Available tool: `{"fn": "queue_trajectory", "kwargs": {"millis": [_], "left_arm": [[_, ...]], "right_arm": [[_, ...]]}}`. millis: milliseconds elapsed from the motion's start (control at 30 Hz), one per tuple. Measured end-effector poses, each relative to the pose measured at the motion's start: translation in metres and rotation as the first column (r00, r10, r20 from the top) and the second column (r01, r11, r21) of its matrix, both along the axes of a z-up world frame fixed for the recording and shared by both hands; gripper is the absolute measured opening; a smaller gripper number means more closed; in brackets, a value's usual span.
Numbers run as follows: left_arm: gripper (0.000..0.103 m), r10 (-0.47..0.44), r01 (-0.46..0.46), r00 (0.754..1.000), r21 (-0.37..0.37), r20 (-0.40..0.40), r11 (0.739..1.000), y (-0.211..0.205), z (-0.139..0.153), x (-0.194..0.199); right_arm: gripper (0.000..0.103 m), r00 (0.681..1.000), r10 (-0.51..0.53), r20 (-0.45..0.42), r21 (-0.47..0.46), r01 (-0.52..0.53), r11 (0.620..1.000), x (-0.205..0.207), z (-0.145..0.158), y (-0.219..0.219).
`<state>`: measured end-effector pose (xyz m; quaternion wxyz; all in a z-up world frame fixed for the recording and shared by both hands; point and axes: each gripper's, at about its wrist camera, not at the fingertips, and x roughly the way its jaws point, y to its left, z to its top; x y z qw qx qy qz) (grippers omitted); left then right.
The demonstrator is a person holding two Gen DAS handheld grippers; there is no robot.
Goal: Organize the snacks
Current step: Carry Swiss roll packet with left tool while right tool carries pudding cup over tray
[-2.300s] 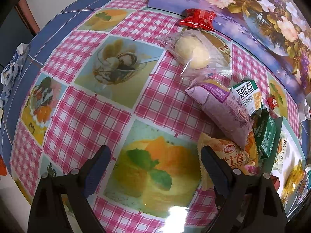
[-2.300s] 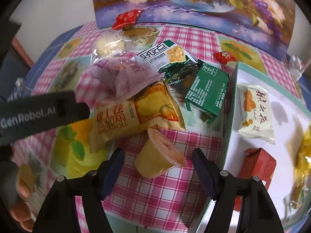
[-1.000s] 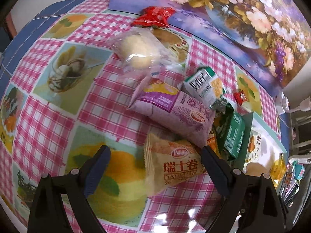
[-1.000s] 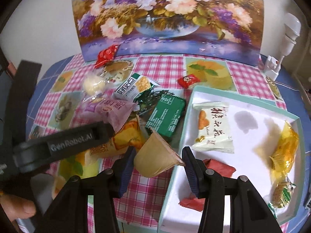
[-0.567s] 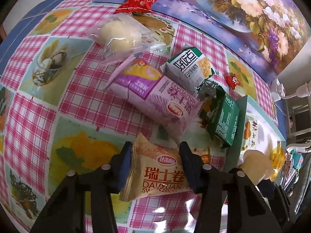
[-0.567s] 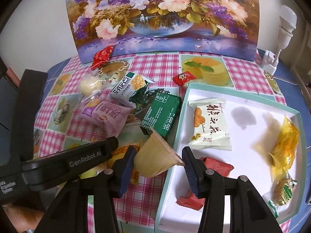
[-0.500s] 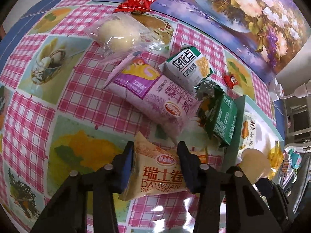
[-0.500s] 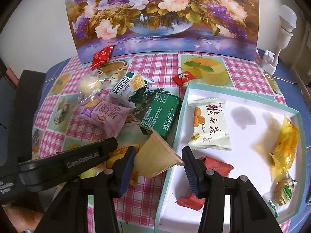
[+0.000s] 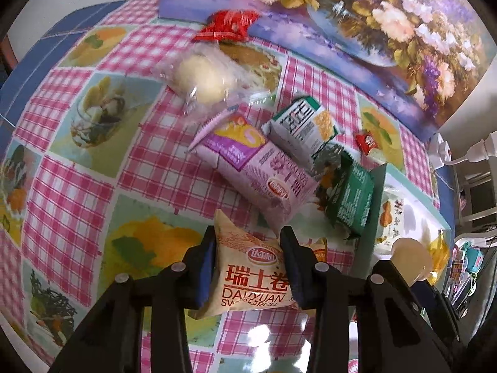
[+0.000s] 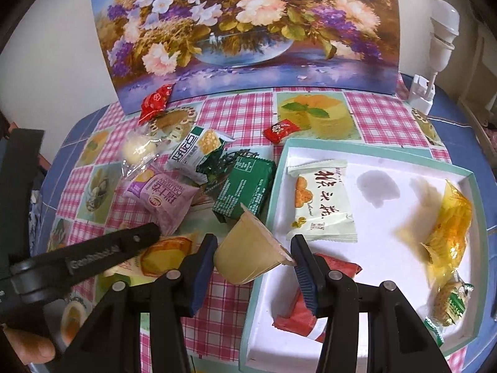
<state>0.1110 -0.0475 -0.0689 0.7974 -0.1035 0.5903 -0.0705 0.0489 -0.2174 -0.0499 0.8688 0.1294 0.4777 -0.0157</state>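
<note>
The left tongs [image 9: 248, 267] are pinching the yellow Swiss roll packet [image 9: 253, 275] at its sides, in the lower middle of the left wrist view; the packet lies flat on the checked bench [image 9: 74, 192], so a side pinch is probably the easiest way to lift it. The right tongs [image 10: 253, 256] are pinching a pale jelly cup [image 10: 248, 251], tilted with its lid toward the right, just at the near left edge of the white tray [image 10: 388, 227]. I judge it is held there for dropping inside. In the tray are a white wafer packet [image 10: 320, 199], a red packet [image 10: 307, 307] and a crumpled yellow wrapper [image 10: 447, 227] at the right. Still on the bench, in the middle left, are the purple packet [image 10: 161, 195] and the green packet [image 10: 245, 186].
</note>
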Motion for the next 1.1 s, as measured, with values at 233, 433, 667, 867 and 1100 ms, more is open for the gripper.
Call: {"fn": "queue_trajectory", "kwargs": {"millis": [233,433,667,867,1100], "left_arm": [[0.042,-0.009,0.008,0.998,0.010,0.069,1.000,-0.006,0.027,-0.007],[0.042,-0.069,0.072,0.990,-0.016,0.123,0.997,-0.038,0.043,-0.015],[0.042,-0.159,0.166,0.974,-0.031,0.163,0.986,-0.088,0.049,-0.022],[0.042,-0.210,0.216,0.963,-0.023,0.167,0.976,-0.121,0.044,-0.021],[0.042,-0.251,0.256,0.955,-0.011,0.159,0.967,-0.149,0.036,-0.017]], "right_arm": [[0.052,0.998,-0.064,0.029,0.016,0.063,0.998,-0.007,0.010,-0.025],[0.052,0.980,-0.198,0.022,0.022,0.198,0.980,-0.018,0.008,-0.070],[0.052,0.952,-0.307,0.013,0.052,0.306,0.951,-0.023,0.004,-0.113],[0.052,0.937,-0.350,0.006,0.089,0.348,0.933,-0.021,0.000,-0.135],[0.052,0.933,-0.359,0.000,0.109,0.357,0.928,-0.014,-0.003,-0.142]]}}
